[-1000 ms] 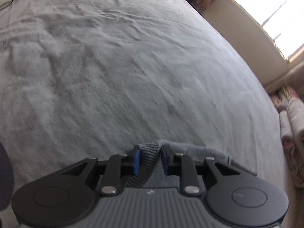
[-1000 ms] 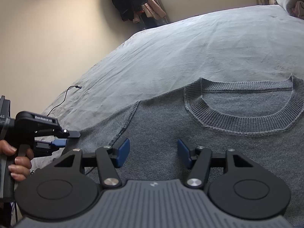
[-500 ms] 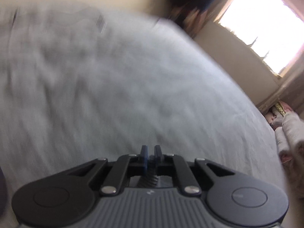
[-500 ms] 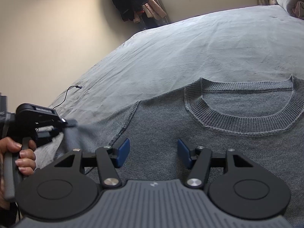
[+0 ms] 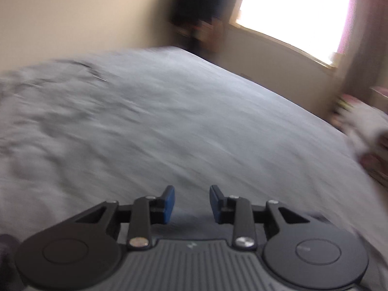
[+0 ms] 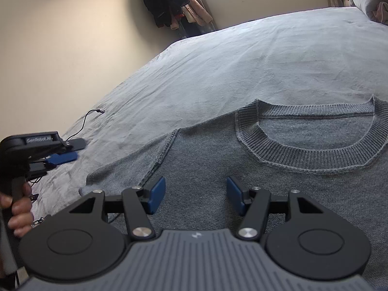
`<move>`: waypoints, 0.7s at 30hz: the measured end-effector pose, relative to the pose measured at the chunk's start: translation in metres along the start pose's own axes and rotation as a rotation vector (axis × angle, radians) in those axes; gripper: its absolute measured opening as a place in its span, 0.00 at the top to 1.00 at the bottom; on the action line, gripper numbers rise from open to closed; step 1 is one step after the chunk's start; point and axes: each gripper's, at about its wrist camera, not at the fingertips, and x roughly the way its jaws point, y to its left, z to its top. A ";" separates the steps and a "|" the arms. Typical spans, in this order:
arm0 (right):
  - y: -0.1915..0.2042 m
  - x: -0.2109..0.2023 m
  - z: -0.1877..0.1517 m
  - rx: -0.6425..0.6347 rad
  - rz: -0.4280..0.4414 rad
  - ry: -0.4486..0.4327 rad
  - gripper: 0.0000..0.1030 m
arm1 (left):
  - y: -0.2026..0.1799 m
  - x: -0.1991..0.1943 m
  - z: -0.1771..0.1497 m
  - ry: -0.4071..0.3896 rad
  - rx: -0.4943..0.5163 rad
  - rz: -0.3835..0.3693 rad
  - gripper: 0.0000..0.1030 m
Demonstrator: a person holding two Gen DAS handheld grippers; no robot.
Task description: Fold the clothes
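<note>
A grey knit sweater (image 6: pixel 278 177) lies flat on the bed, its ribbed collar (image 6: pixel 308 155) at the right and its left sleeve end (image 6: pixel 101 181) lying by the shoulder seam. My right gripper (image 6: pixel 196 195) is open and empty, hovering just above the sweater's chest. My left gripper (image 5: pixel 192 202) is open and empty in its own blurred view, above the bedcover. It also shows in the right wrist view (image 6: pixel 69 151), held by a hand at the far left, apart from the sleeve.
The grey bedcover (image 6: pixel 242 68) spreads far ahead. A black cable (image 6: pixel 89 118) lies on it at the left. Dark clothes (image 6: pixel 165 0) hang by the wall near a window. Folded bedding (image 6: pixel 363 2) is stacked at the far right.
My left gripper shut on the sleeve cuff, lifted it, then opened and let it drop by the shoulder. It has moved up and left. The right gripper has not moved.
</note>
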 end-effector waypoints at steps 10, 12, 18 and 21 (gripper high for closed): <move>-0.001 0.000 0.000 0.012 0.008 -0.001 0.41 | -0.032 0.066 -0.015 0.047 0.314 0.243 0.85; -0.001 0.000 0.001 0.014 0.009 -0.002 0.41 | -0.025 0.061 -0.006 0.058 0.311 0.270 0.85; -0.001 -0.001 0.002 0.014 0.010 -0.003 0.41 | -0.003 0.016 0.000 0.121 0.160 0.219 0.66; -0.001 -0.003 0.002 0.014 0.008 -0.006 0.41 | -0.004 -0.009 -0.015 0.151 0.152 0.250 0.66</move>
